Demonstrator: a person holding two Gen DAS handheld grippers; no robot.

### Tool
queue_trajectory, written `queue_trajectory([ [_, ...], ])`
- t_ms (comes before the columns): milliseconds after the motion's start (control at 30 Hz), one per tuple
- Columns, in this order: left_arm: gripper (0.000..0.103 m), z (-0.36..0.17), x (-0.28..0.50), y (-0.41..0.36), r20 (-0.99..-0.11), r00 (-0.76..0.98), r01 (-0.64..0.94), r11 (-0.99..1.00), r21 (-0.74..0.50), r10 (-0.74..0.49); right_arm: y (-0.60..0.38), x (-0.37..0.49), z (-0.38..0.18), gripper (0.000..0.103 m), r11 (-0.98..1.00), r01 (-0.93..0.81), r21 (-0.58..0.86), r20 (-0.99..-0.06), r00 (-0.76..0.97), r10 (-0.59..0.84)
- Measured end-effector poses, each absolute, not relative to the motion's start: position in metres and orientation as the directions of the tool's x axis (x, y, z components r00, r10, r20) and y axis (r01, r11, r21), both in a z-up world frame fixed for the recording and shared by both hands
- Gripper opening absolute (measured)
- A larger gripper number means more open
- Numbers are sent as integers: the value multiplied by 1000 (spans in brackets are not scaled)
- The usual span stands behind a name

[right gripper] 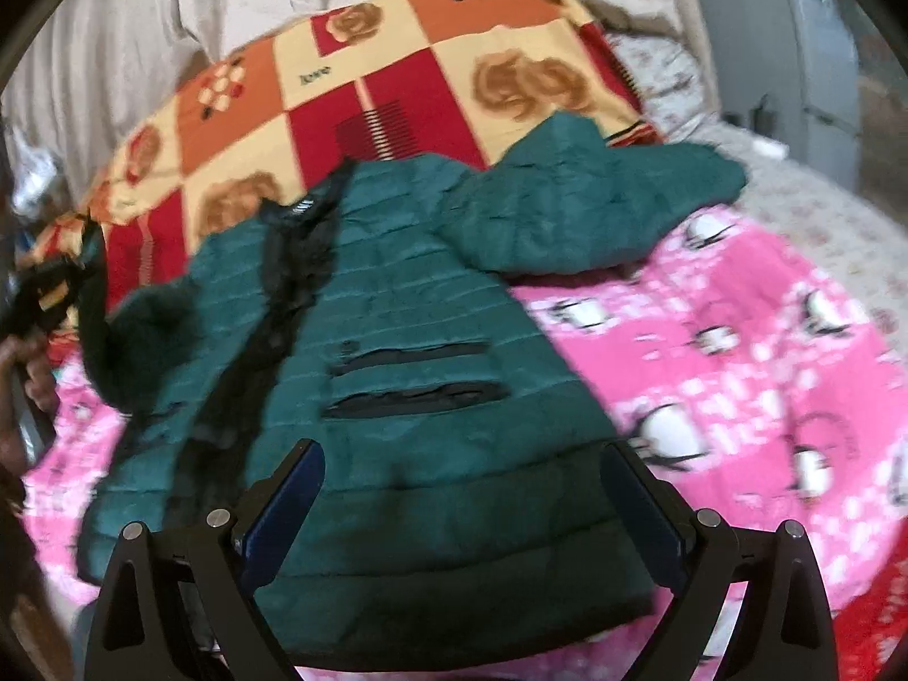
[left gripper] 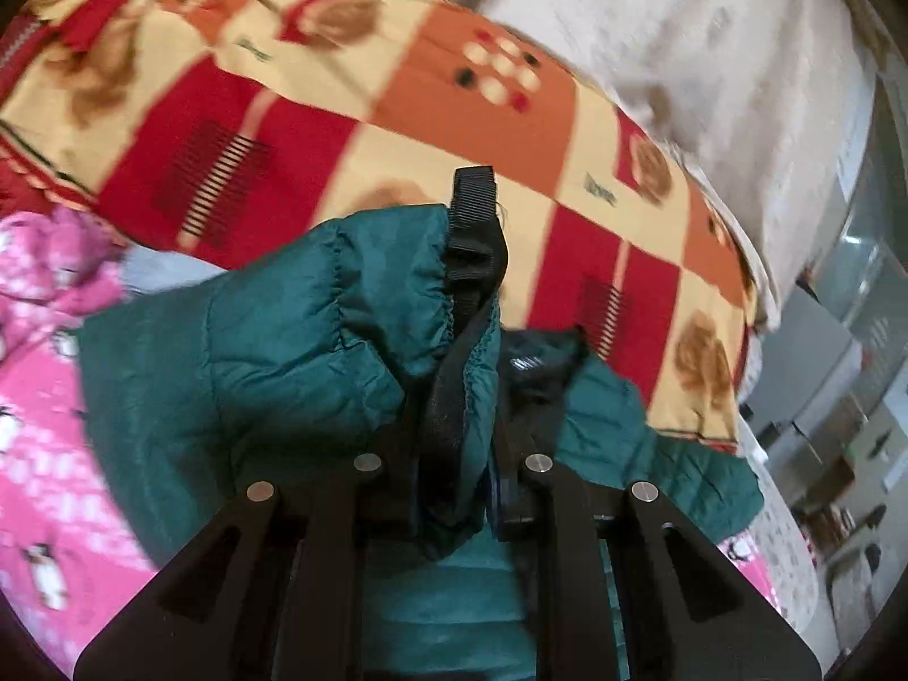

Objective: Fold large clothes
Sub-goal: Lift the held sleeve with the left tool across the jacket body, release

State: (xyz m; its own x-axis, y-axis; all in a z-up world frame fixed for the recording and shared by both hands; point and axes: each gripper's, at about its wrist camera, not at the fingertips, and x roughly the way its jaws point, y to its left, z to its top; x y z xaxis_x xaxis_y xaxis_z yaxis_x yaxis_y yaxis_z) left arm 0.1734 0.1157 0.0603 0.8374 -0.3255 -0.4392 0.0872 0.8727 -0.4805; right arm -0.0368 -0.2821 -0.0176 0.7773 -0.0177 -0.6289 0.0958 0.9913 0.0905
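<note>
Pink penguin-print blanket (right gripper: 738, 352) covers the bed, and on it lies a green puffer jacket (right gripper: 408, 340), front up. Left gripper (left gripper: 474, 261) is clenched on its elastic cuff (left gripper: 391, 306). Right gripper (right gripper: 462, 502) hovers released over the hem; a checked rose-print quilt (right gripper: 352, 85) lies behind

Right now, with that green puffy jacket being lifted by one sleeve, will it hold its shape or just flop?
Probably flop: the jacket lies slack, and its sleeve cuff bunches in the left gripper. Its quilted padding suggests it is light. The shiny fabric may be slippery.
</note>
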Motion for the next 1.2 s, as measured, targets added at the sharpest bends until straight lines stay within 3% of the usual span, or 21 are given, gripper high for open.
queue_trajectory([
  [167,15,53,199,67,-460,791,148,856,-495,-403,-273,-32,-21,97,995,82,-59,-632,769,-101],
  [700,15,28,272,-140,-494,573,463,756,-463,-654,-284,-32,-32,97,995,99,8,-619,782,-73],
  [1033,15,-21,295,-171,-550,518,432,755,-492,-655,-282,-31,-31,97,995,95,-2,-612,787,-77],
  [1133,20,-28,299,-174,-595,489,401,771,-495,-637,-284,-30,-31,97,995,97,1,-616,784,-76],
  [1200,34,-29,298,-173,-607,468,386,767,-514,-642,-282,-31,-31,97,995,100,-10,-612,786,-85],
])
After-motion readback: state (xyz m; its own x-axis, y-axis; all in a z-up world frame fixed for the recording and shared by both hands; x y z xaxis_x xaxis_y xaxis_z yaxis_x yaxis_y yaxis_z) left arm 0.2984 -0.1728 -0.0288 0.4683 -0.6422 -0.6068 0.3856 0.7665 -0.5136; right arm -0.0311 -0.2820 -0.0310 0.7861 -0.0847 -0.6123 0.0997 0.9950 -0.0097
